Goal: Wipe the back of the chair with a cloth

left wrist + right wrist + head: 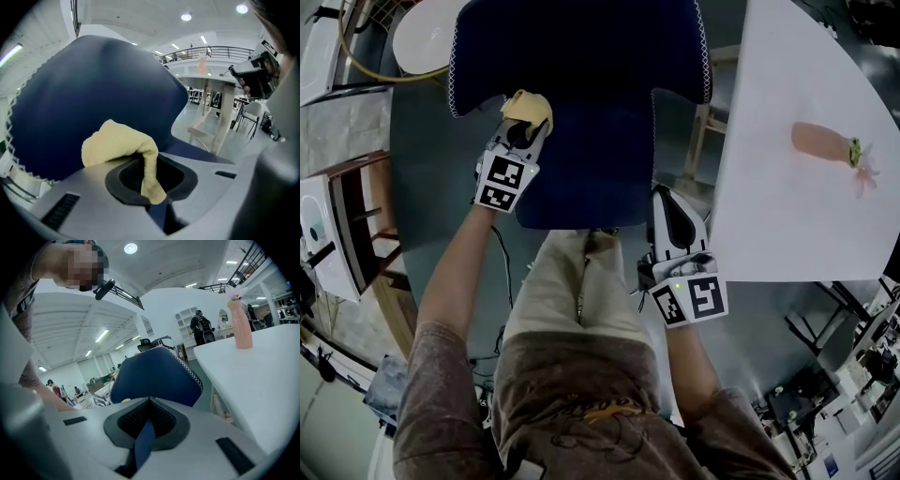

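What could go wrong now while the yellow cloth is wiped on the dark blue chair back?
The left claw pinches only a narrow fold of the yellow terry cloth; rubbing the dark blue fabric chair back may pull it free. The right claw sits beside the dark blue seat and seems not to hold it, so the chair may shift under pressure.

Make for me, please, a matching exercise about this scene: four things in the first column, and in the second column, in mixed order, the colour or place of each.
Things:
1. cloth
2. chair
3. vase
4. table

Colour or place:
a. white, to the right of the chair
b. yellow, clamped in the left tongs
c. pink, on the table
d. dark blue, with a white zigzag edge

Pairs: 1-b, 2-d, 3-c, 4-a
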